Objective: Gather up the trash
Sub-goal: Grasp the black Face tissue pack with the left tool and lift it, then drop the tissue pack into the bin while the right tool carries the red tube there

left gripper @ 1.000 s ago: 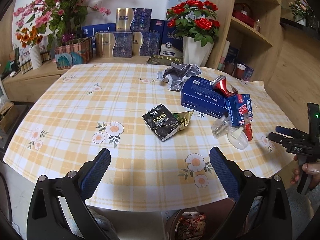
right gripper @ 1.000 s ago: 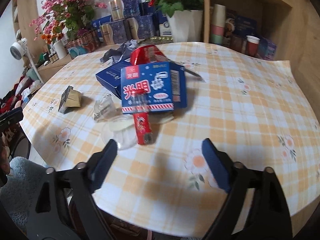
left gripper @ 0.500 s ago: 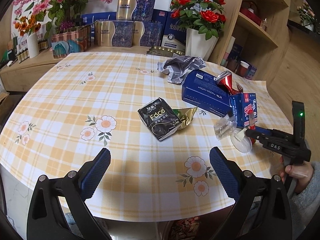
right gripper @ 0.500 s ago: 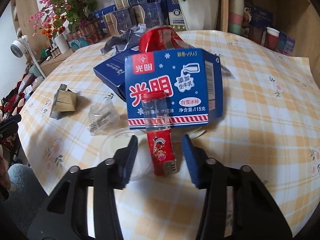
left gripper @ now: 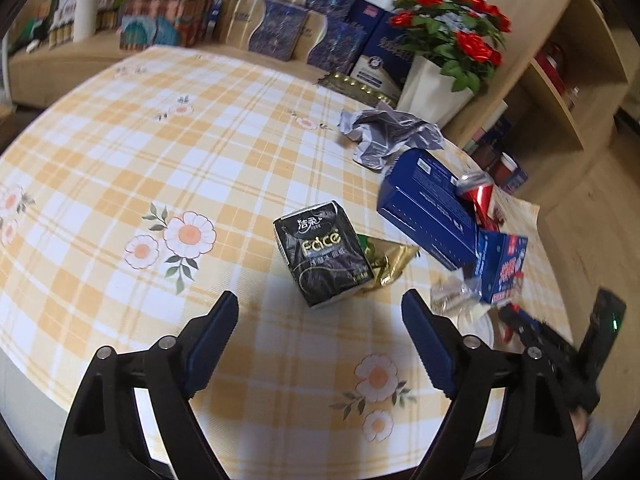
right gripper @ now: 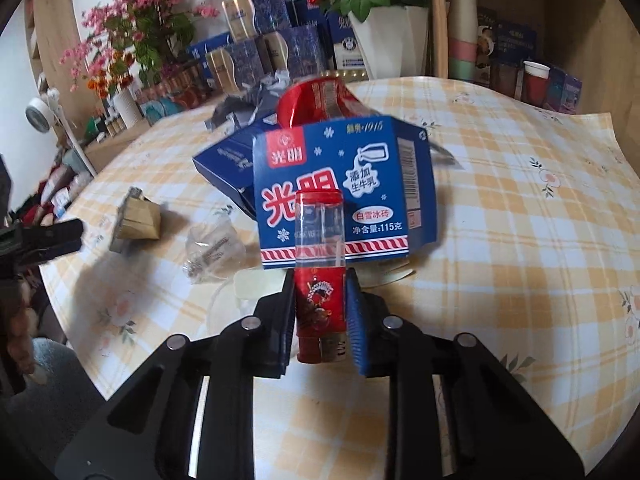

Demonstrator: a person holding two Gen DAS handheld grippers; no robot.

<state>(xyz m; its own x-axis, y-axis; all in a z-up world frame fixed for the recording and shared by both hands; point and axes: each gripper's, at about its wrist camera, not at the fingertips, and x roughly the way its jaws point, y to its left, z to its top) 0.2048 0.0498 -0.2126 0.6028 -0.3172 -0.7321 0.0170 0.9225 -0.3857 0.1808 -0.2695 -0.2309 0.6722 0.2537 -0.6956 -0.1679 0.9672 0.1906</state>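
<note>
The right wrist view gives you the close-up: the right tool (right gripper: 318, 312) has just been closing and its blue pads now sit tight against both sides of the red lighter (right gripper: 319, 280), which has a clear top and lies on the bench (right gripper: 520, 240) right in front of the blue ice cream box (right gripper: 340, 196). From the left wrist view you barely get any of that, just a sliver of red beside the black tool at the far right edge. What that view does show better is the black tissue pack (left gripper: 322, 254) with a gold wrapper (left gripper: 390, 258) tucked against it, sitting a bit ahead of the left tool (left gripper: 320, 332). That tool has just narrowed a little but it's still spread wide, nothing between the pads, angled down over the checked cloth. Further back there's a crumpled silver wrapper (left gripper: 390, 136) and a dark blue carton (left gripper: 426, 208) with a crushed red can (left gripper: 478, 196) leaning on it. Both tools tilt downward toward the bench.
</note>
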